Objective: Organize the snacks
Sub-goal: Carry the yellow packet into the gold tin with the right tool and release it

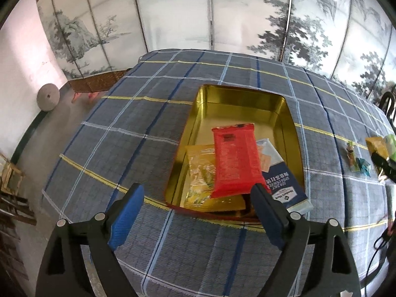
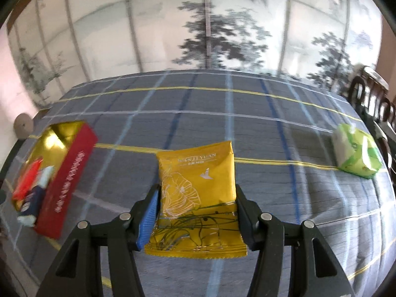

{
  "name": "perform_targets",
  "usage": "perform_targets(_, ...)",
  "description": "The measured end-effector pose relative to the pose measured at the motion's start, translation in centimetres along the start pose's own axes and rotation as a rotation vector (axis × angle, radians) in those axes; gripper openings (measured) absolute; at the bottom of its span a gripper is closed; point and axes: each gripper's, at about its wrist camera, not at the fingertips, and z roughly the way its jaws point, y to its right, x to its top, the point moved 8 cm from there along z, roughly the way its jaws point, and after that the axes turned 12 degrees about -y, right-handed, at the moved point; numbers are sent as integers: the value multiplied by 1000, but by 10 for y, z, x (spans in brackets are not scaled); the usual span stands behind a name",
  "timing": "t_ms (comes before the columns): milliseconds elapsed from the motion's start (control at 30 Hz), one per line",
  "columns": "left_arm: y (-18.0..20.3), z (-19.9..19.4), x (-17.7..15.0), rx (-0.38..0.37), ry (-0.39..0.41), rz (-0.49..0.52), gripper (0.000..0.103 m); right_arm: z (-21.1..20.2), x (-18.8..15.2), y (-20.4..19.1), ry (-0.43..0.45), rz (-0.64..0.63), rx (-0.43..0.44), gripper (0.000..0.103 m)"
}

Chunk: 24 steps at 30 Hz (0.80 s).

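Carry the yellow packet (image 2: pixel 198 188), pinched in the right claw (image 2: pixel 196 212), over the gold tin (image 1: pixel 284 113) and release it onto the bare floor beyond the red packet (image 1: pixel 234 158), clear of the empty, wide-spread left claw (image 1: pixel 198 212).

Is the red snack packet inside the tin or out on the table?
Inside: the red packet lies atop other packets within the gold tin.

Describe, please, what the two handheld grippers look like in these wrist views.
Both look alike: the left gripper and right gripper have black angular plastic arms with triangular cut-outs and round silver pivot pins. Each finger carries a blue ribbed pad. No hands or sleeves show.
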Motion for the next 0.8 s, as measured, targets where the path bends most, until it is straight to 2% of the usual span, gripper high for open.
perform_targets(400,-16,-3,-4,-9,-7,-41,87,-9,-21,-125,-29,-208,138,57)
perform_targets(800,-41,-6,-8,-16,-9,-93,87,-5,-36,-187,-73,-297,191,57)
